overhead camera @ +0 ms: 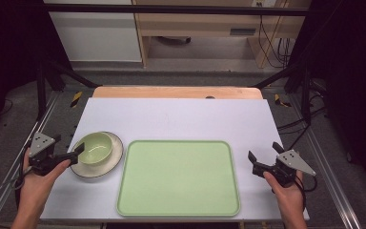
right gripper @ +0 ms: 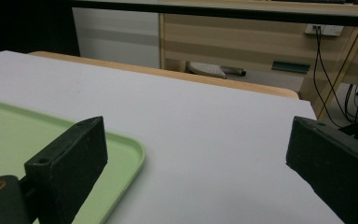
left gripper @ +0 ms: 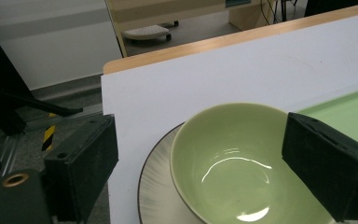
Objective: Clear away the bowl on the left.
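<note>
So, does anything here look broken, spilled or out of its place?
Nothing stands out. The green bowl sits upright and empty on its plate, the green tray lies flat and bare, and no spill shows on the white table.

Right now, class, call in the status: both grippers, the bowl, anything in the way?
Left gripper open at bowl. Right gripper open, nothing between its jaws. Bowl upright on plate, beside tray. Nothing in the way.
</note>
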### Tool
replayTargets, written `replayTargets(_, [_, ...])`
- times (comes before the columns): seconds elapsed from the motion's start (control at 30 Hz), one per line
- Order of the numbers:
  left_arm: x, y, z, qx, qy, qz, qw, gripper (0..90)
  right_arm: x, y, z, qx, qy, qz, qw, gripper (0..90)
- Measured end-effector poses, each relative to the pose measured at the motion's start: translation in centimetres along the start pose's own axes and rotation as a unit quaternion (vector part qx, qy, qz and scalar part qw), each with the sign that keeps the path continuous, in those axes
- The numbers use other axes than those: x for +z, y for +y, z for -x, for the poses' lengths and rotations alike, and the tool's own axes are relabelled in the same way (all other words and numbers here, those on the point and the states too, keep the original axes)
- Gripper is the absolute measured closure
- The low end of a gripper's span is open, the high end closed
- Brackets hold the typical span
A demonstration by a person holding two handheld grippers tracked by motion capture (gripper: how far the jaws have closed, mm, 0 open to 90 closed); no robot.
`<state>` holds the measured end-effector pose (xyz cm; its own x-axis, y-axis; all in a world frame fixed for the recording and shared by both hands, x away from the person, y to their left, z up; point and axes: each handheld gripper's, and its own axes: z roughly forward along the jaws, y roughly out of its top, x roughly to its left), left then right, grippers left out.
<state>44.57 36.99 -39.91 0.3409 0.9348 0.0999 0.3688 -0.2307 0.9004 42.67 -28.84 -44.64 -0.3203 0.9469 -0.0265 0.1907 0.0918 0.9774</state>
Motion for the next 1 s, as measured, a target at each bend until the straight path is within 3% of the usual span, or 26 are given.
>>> replayTargets(0.3, [0.5,0.0,-0.5,0.005,0.015,-0.032,0.9994,15.7,0.0,0.0,0.0,-0.002,0.000,0.000,1.0000,5.7])
replayTargets(0.5, [0.7,0.0,-1.2,-0.002,0.031,-0.047,0.9984,16.2,0.0,0.0,-0.1,-0.001,0.001,0.000,1.0000,5.9])
replayTargets(0.77, [1.2,-0.4,-1.8,-0.007,0.038,-0.075,0.9964,16.2,0.0,0.0,-0.1,-0.002,0.003,0.000,1.0000,6.0])
replayTargets(1.0, [1.3,-0.6,-2.0,-0.014,0.042,-0.088,0.9951,23.1,0.1,0.0,-0.2,-0.002,0.004,-0.001,1.0000,6.0])
